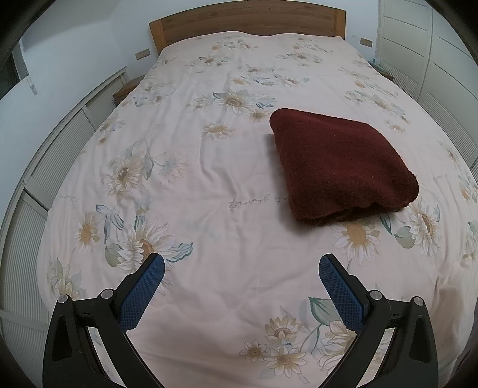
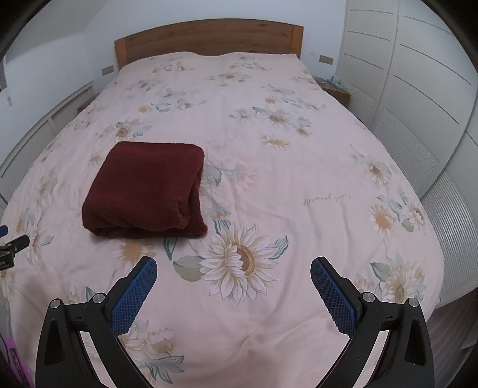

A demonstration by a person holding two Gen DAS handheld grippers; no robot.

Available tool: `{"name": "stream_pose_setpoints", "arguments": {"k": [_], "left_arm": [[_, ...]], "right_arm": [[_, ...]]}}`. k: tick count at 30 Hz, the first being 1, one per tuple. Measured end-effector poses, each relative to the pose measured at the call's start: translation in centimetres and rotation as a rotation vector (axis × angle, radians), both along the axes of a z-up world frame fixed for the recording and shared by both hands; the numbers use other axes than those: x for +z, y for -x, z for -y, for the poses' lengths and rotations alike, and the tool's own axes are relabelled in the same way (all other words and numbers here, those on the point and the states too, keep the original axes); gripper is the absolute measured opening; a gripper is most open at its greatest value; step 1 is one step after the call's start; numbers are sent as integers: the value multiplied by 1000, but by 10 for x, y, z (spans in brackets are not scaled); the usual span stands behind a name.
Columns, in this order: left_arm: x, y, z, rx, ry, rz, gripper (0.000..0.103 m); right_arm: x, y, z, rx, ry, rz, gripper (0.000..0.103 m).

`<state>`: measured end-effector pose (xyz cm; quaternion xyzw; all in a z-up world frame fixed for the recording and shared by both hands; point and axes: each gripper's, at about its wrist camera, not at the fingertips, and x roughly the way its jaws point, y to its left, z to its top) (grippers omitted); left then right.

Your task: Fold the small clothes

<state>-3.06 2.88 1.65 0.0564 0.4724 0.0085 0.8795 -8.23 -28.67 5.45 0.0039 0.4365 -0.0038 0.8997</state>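
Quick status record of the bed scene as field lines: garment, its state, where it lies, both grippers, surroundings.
garment: dark red fleece garment
state: folded into a compact bundle, layered edges facing the cameras
location: lying on the floral bedspread, nearer the foot of the bed than the wooden headboard
left gripper: open, empty, above the bedspread, garment ahead to its right
right gripper: open, empty, garment ahead to its left
contact: neither gripper touches the garment
surroundings: white wardrobe on the right
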Motion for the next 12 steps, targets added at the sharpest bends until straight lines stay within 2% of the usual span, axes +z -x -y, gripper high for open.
{"name": "stream_pose_setpoints", "arguments": {"k": [12], "left_arm": [[0, 1, 0, -15, 4, -1, 102]], "right_arm": [[-4, -1, 0, -4, -1, -12, 103]]}}
